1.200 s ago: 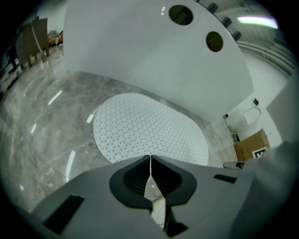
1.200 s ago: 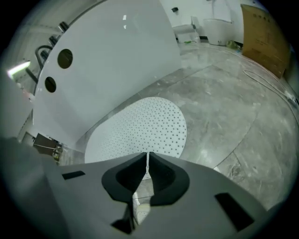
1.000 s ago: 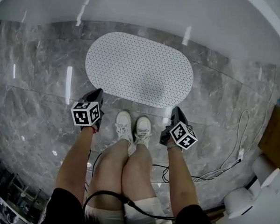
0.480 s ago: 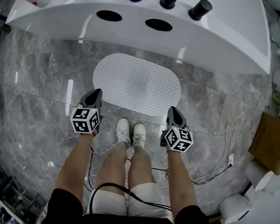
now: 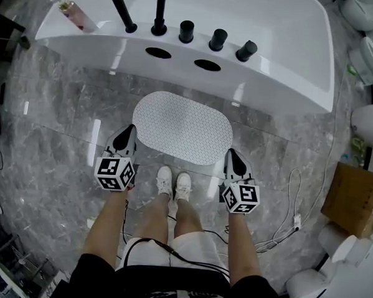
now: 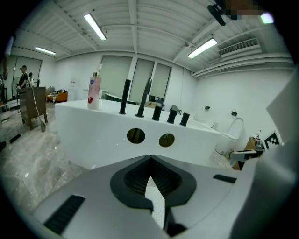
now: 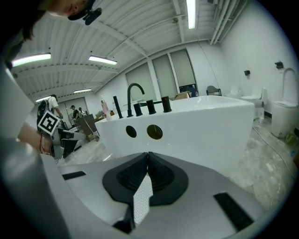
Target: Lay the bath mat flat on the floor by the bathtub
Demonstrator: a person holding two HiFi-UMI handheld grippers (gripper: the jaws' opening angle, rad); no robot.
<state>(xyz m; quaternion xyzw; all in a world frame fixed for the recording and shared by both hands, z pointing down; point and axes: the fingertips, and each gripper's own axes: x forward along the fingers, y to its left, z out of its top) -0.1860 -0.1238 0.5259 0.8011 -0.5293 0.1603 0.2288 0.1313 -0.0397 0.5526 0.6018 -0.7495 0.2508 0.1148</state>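
Grey marble floor (image 5: 64, 108) runs up to a white bathtub (image 5: 284, 63) whose rim carries a row of black taps (image 5: 186, 31) and a bottle (image 5: 74, 11) at the far left corner. The bath mat (image 5: 182, 126), a white dotted oval, lies flat on that floor just beside the tub's near wall, its long side roughly along it, with no fold or lifted edge that I can make out. The person's shoes (image 5: 174, 182) stand just short of its near edge. Above its two near corners hang the left claw (image 5: 127, 133) and the right claw (image 5: 231, 155). In the gripper views both are closed tip to tip and hold nothing, and the dotted white in the wedge behind the tips is, I judge, the mat on the floor below. The laying looks done, so what remains is the retreat and a check. Keep the claws raised and clear, step back without a shoe scuffing the near edge, and look along the rim for any curl. A curl is best pressed down with closed tips, not re-gripped. Compared with a second ago the mat is in the same place, but the knees have straightened and the head camera has risen. The mat therefore looks smaller, and the whole tub top with its taps has come into view.
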